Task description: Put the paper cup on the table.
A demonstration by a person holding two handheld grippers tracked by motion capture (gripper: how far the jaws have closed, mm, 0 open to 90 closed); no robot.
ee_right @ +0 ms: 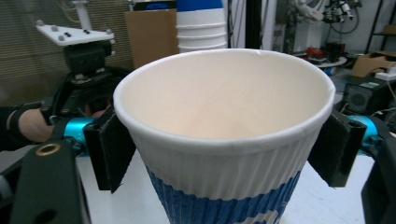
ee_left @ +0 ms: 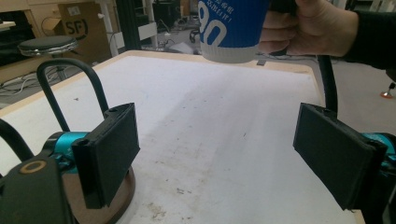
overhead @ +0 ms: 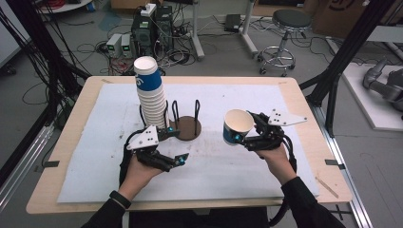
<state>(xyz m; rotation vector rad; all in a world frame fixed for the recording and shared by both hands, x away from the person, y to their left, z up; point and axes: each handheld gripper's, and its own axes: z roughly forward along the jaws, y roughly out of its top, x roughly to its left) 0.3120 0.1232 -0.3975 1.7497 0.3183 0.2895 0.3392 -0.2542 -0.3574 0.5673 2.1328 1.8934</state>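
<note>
A tall stack of upside-down white and blue paper cups (overhead: 150,92) (ee_right: 201,25) rises at the left end of a brown cup holder (overhead: 189,129) (ee_left: 109,205) fitted with black wire loops (ee_left: 70,88). My left gripper (overhead: 177,145) (ee_left: 222,154) stands open just in front of the holder, with nothing between its pads. To the right, my right gripper (overhead: 244,128) (ee_right: 224,154) is shut on a single paper cup (overhead: 237,124) (ee_left: 233,28) (ee_right: 224,140). It holds that cup above the table with the mouth tilted up and toward me. The cup is empty inside.
A white mat (overhead: 237,95) covers most of the wooden table (overhead: 304,104). Beyond the far edge are computer boxes and cables (overhead: 152,28), a stool (overhead: 287,23) and black frame posts (overhead: 342,52).
</note>
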